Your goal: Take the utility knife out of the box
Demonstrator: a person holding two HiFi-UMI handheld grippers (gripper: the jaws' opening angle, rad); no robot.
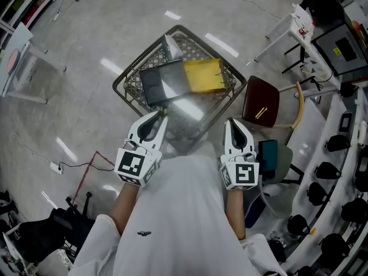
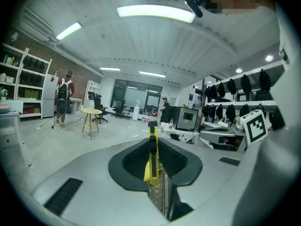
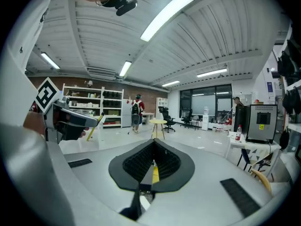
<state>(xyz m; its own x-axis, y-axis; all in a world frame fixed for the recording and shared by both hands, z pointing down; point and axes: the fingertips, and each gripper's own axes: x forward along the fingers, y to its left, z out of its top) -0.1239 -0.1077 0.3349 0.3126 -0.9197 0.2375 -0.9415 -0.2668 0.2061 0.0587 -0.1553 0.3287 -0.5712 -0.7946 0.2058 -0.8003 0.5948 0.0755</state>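
Observation:
A yellow utility knife (image 2: pixel 151 154) stands upright between the jaws of my left gripper (image 2: pixel 153 134), which is shut on it; its tip pokes out past the jaws. In the head view the left gripper (image 1: pixel 161 116) hangs over the near edge of a wire basket (image 1: pixel 122 83) on the floor. Inside the basket lie a yellow box (image 1: pixel 202 75) and a dark grey box (image 1: pixel 163 81). My right gripper (image 1: pixel 231 123) is shut with nothing in it, level with the left and just off the basket's near right corner. From the right gripper view the knife (image 3: pixel 96 125) shows sticking out of the left gripper.
A brown chair (image 1: pixel 261 102) with a thin yellow item on its seat stands right of the basket. White table legs (image 1: pixel 286 26) are behind it. A rack of black devices (image 1: pixel 333 171) lines the right. A cable and plug (image 1: pixel 56 167) lie at left, a black bag (image 1: pixel 40 229) lower left.

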